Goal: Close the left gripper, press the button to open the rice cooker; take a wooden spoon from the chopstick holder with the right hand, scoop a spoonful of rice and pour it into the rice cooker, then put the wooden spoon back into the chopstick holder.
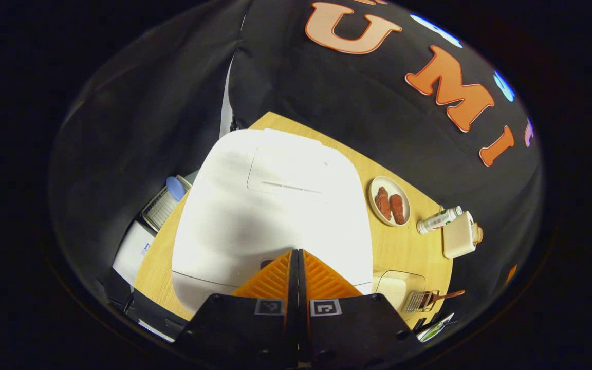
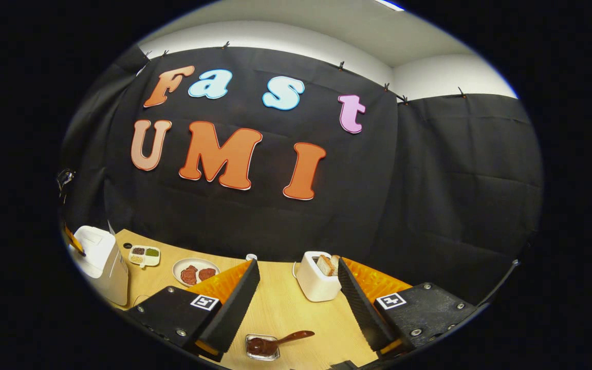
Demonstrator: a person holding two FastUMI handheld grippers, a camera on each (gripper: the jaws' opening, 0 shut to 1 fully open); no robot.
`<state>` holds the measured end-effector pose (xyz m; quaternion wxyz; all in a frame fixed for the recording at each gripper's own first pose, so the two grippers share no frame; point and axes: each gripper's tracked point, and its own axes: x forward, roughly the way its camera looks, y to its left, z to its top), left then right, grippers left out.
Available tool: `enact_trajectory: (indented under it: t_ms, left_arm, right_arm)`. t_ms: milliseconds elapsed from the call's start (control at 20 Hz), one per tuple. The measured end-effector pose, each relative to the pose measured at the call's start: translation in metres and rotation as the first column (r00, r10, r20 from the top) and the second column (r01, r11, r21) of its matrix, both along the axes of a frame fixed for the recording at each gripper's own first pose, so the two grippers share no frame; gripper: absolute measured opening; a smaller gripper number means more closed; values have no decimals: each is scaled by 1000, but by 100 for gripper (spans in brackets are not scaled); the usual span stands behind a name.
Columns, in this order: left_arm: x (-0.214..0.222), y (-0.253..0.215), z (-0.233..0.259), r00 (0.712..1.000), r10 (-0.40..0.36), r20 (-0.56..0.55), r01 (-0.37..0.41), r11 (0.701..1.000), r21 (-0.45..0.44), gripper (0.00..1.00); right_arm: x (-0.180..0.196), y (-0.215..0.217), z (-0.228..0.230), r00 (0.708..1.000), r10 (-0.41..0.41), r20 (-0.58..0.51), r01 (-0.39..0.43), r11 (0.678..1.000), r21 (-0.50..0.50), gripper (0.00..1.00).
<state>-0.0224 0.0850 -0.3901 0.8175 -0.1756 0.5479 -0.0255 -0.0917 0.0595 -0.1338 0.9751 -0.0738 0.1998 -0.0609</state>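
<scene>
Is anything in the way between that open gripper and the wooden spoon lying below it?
Nothing visible. In the right gripper view the right gripper has its jaws wide apart, and the spoon rests in its holder just below the gap, with bare table between. The toaster stands farther back.

Your rice cooker looks like smooth white plastic with a soft sheen. The bench shows pale matt wood grain. The spoon looks like glossy brown wood.
</scene>
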Motion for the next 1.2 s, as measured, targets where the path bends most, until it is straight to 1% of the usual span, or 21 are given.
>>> enact_trajectory:
  t_ms: [50,150,250,350,450,500,550,650,750,950,1050,1100,1200]
  left_arm:
    - [-2,0,-3,1000,-7,-15,7,1000,-4,6]
    - [-9,-1,-8,999,-41,-30,41,999,14,5]
    - [-9,-1,-10,998,-66,-18,67,996,66,5]
    - [-8,-4,-8,999,-43,3,43,994,102,6]
    - [-9,-4,0,998,-29,49,22,990,141,6]
    - [-6,-3,9,995,-25,101,8,986,164,6]
    - [1,-3,25,986,-19,168,-12,983,183,6]
    - [18,3,60,957,0,292,-69,972,224,6]
    - [31,11,88,925,13,380,-122,956,265,5]
    - [55,23,126,865,-36,501,-176,913,368,4]
    - [53,11,143,844,-36,536,-187,916,356,4]
    - [51,5,154,829,-28,559,-198,920,339,3]
    - [51,-8,173,791,-21,612,-216,926,311,4]
  right_arm:
    - [-2,2,-3,1000,-1,-8,1,1000,-4,96]
    - [-5,3,-8,1000,6,-24,-6,1000,-10,95]
    - [-5,5,-16,999,22,-35,-22,1000,-4,95]
    - [-1,8,-26,997,58,-44,-57,998,29,95]
    - [3,3,-38,996,74,-53,-70,995,73,94]
    - [4,3,-44,994,86,-60,-79,991,109,94]
    - [2,-1,-52,994,89,-68,-80,988,133,94]
    - [1,-8,-71,990,102,-95,-87,985,148,94]
    - [-4,-14,-88,986,114,-125,-95,983,154,94]
    - [-12,-21,-109,976,137,-168,-108,979,171,94]
    - [-14,-22,-117,971,144,-191,-108,976,187,94]
    - [-14,-24,-119,969,144,-198,-107,976,190,94]
    - [-21,-25,-128,962,157,-225,-113,974,198,94]
